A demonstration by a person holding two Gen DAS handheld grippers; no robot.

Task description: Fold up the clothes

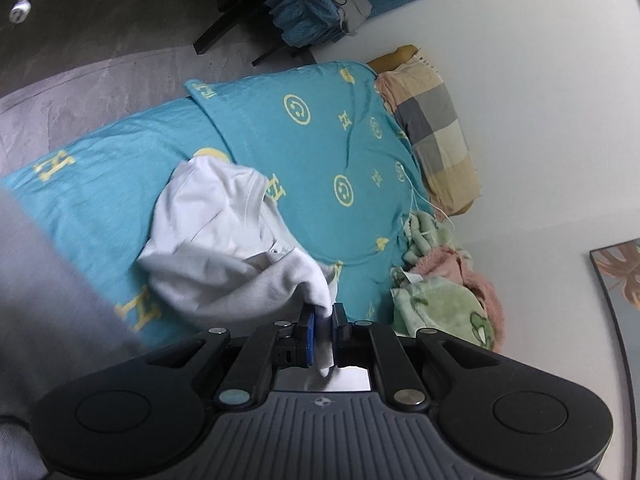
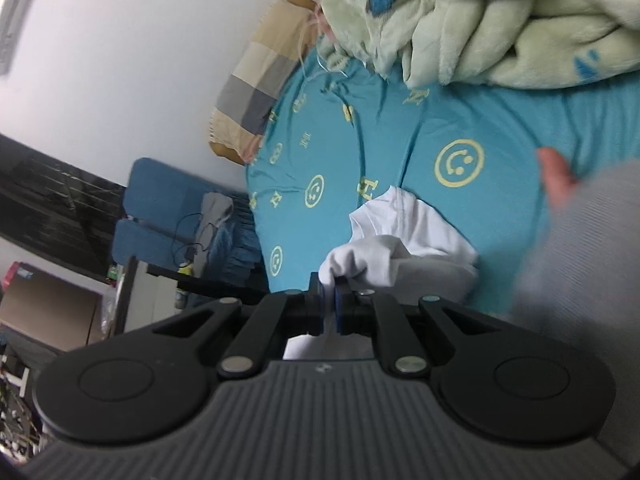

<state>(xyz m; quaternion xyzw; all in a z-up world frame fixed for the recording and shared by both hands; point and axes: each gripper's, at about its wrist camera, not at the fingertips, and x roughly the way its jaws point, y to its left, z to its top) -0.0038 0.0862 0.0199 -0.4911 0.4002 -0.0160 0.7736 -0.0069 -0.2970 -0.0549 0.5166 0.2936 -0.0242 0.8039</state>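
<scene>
A white garment (image 1: 224,240) hangs in loose folds above a bed with a teal sheet (image 1: 304,148) printed with yellow smileys and letters. My left gripper (image 1: 323,314) is shut on one bunched edge of the cloth, which runs down between its blue pads. In the right wrist view the same white garment (image 2: 404,248) is pinched at another edge by my right gripper (image 2: 329,284), also shut on it. A grey sleeve (image 2: 580,248) and a hand (image 2: 554,180) show at the right of that view.
A checked pillow (image 1: 436,136) lies at the head of the bed by the white wall. A green and pink fleece blanket (image 1: 444,292) is heaped beside it, seen large in the right view as the blanket (image 2: 480,20). Blue chairs (image 2: 160,216), a dark desk and floor clutter stand beyond the bed.
</scene>
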